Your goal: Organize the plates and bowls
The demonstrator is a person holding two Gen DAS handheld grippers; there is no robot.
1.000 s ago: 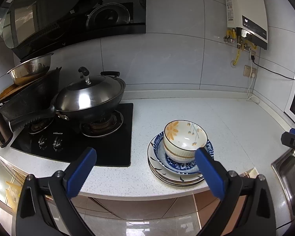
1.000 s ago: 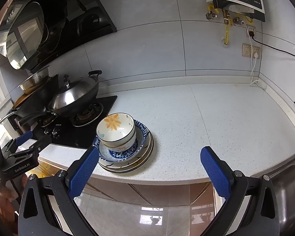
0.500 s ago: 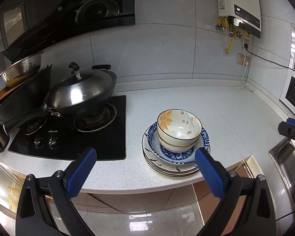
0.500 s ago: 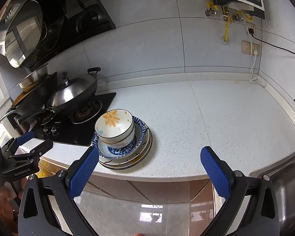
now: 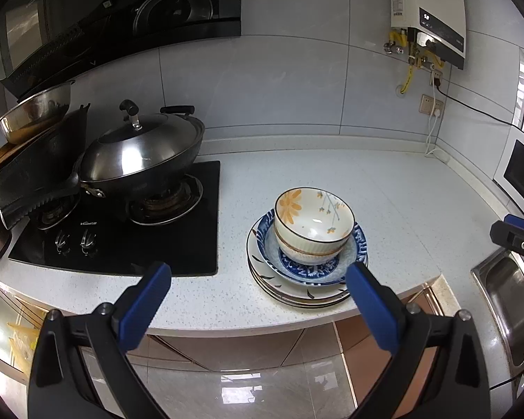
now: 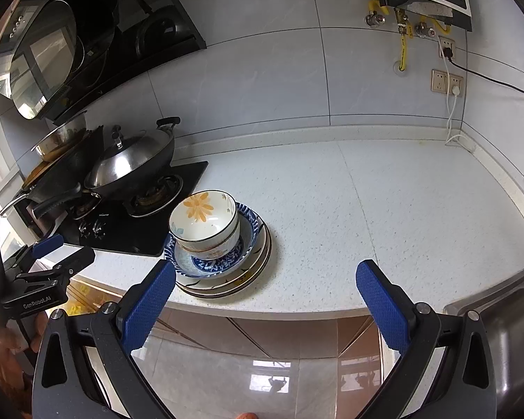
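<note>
while each hand-held gripper (image 5: 258,295) (image 6: 265,295) gapes wide and empty, the bowls (image 5: 313,221) sit nested atop stacked plates (image 5: 297,288).

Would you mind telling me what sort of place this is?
A home kitchen, most likely: a lidded wok on a gas hob, a sink set into the counter, and a water heater on the tiled wall.
</note>
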